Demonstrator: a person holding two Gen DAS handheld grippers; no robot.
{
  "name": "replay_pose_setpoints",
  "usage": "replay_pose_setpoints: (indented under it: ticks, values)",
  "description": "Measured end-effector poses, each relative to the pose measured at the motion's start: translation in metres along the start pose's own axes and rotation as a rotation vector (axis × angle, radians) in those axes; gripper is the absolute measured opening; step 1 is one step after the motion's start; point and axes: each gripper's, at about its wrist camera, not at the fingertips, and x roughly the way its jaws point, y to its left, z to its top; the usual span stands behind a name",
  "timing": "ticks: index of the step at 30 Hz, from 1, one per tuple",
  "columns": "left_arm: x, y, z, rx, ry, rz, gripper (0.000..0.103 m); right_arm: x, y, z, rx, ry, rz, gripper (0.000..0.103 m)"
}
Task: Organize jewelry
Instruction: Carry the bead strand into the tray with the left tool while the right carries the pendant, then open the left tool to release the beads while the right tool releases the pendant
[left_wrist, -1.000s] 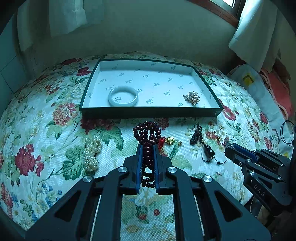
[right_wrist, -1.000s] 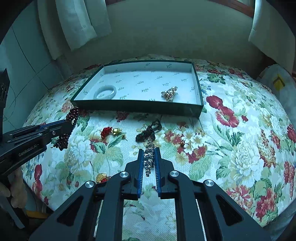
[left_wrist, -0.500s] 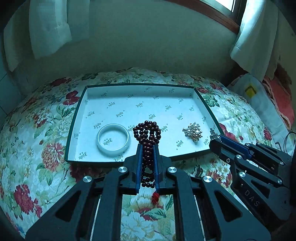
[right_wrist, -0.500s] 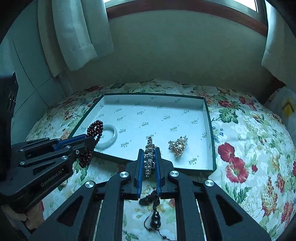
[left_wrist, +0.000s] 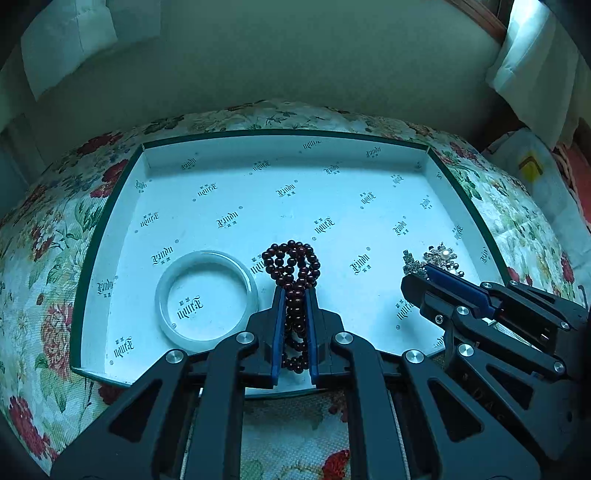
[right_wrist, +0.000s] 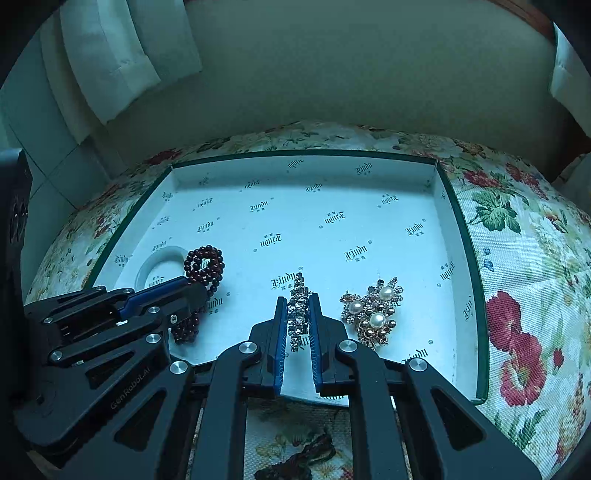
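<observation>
Your black skeletal left gripper and right gripper have blue pads, silver screws; "GenRobot.AI" marks the left one.

Left tool, right tool clamped, side by side.

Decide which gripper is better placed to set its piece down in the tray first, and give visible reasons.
Right, marginally. The right gripper holds its crystal bracelet over bare tray floor; the left gripper's bead bracelet hangs beside the white bangle.

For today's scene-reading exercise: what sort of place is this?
Probably a bedroom at home: a floral quilted cover like a bedspread, white curtains by a wood-framed window, and a jewelry tray on the cover.
</observation>
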Motion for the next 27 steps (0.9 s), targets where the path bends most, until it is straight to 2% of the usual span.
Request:
replay_pose_setpoints:
  ticks: [11,15,20,23,27]
  values:
    - [0.011,-0.001,0.005,0.023,-0.013,0.011,0.013,0.018,-0.006,-0.002,0.034,0.021,0.018,0.012]
    - [0.012,0.003,0.006,0.002,-0.005,0.007,0.025,0.017,-0.007,-0.002,0.034,0.021,0.018,0.013]
    - [0.008,0.004,0.007,-0.006,-0.004,-0.004,0.032,0.014,-0.009,0.000,0.044,0.009,0.021,0.014]
    - [0.003,0.004,0.009,-0.016,-0.016,-0.005,0.046,0.011,-0.009,0.002,0.046,0.002,0.020,0.014]
    - [-0.001,0.006,0.014,-0.022,-0.028,-0.006,0.050,0.007,-0.010,0.003,0.055,-0.009,0.023,0.015]
